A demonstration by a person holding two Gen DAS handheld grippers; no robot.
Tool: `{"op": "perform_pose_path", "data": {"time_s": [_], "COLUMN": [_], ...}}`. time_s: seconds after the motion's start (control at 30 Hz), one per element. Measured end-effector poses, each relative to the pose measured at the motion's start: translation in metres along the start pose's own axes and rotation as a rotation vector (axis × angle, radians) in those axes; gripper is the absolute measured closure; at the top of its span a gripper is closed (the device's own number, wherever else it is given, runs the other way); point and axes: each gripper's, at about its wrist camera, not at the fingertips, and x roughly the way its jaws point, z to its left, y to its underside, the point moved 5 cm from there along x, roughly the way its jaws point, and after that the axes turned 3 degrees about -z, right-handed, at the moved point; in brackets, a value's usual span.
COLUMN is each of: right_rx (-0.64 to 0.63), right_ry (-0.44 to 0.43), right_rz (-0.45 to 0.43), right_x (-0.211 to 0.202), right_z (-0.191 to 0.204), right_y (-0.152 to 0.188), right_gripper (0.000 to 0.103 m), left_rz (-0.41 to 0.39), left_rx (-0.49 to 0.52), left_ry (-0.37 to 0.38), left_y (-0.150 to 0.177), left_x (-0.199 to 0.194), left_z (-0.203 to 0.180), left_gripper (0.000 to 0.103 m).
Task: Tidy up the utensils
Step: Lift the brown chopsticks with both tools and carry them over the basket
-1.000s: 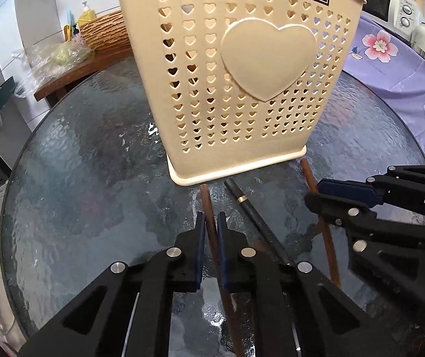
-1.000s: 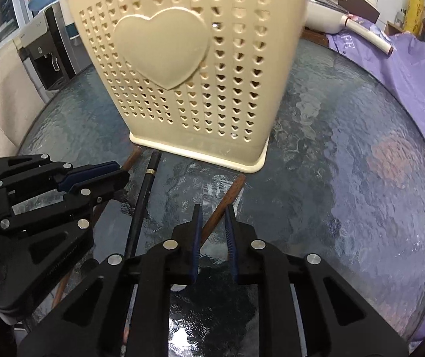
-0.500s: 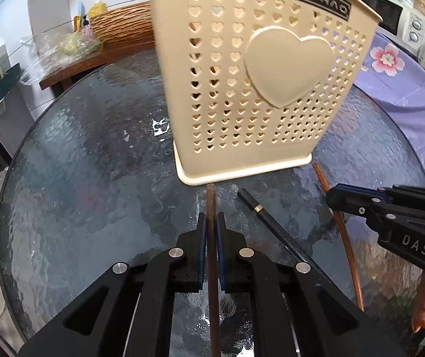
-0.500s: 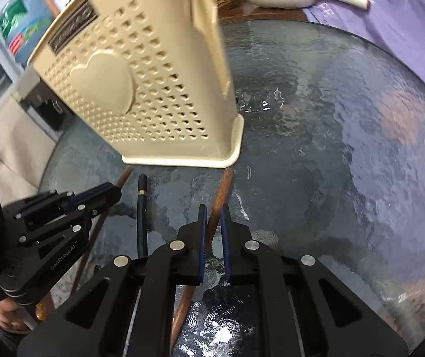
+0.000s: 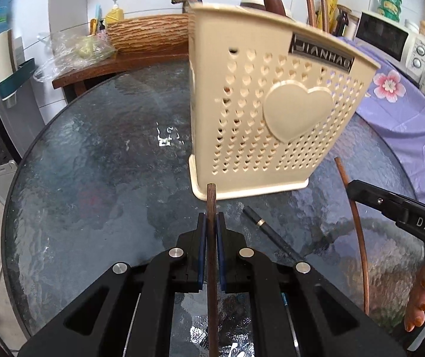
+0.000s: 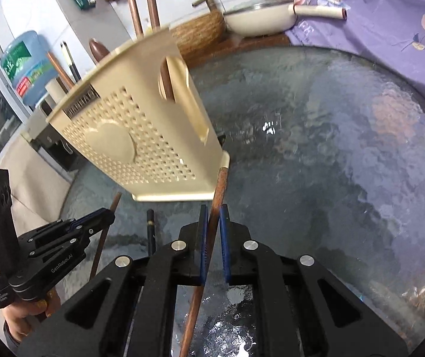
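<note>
A beige heart-patterned utensil holder [image 5: 272,113] stands on the round glass table [image 5: 93,163], with several chopsticks and a spoon sticking out of its top. My left gripper [image 5: 211,223] is shut on a dark brown chopstick [image 5: 211,199] whose tip points at the holder's base. My right gripper [image 6: 214,217] is shut on a reddish-brown chopstick [image 6: 218,190] that reaches the corner of the holder [image 6: 141,148]. A black chopstick [image 5: 272,238] with a gold band lies on the glass between the two grippers. Each view shows the other gripper at its side: the right gripper [image 5: 352,189] and the left gripper [image 6: 109,214].
A purple flowered cloth [image 5: 391,89] covers the surface to the right of the table. Behind stand a wicker basket [image 5: 147,32], a microwave [image 5: 391,38], a white pan [image 6: 260,17] and a water bottle [image 6: 22,62]. A hand [image 5: 420,303] holds the right gripper's handle.
The right jaws have shut on the reddish-brown chopstick. Both grippers have drawn back and up with their chopsticks, and the right one has swung round toward the holder's corner.
</note>
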Motion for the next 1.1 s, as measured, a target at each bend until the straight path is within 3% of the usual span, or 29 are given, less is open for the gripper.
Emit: {"op": "perform_pose_path", "data": {"time_s": [0.53,1.1], "right_rx": [-0.056,-0.138], "right_ry": [-0.047,-0.133], "right_rz": [-0.183,-0.299], "right_x": [-0.059,-0.121], "right_z": [0.015,0.048], "right_y": [-0.026,-0.034], "right_gripper": [0.095,0.096], "left_rz": [-0.129,-0.266], "left_rx": [-0.043,-0.066], "left_ry": [0.026,0.059], "left_y": [-0.016,-0.029], "left_x": [-0.046,-0.106], "left_z": [-0.002,-0.005], "left_gripper": [0.097,0.097]}}
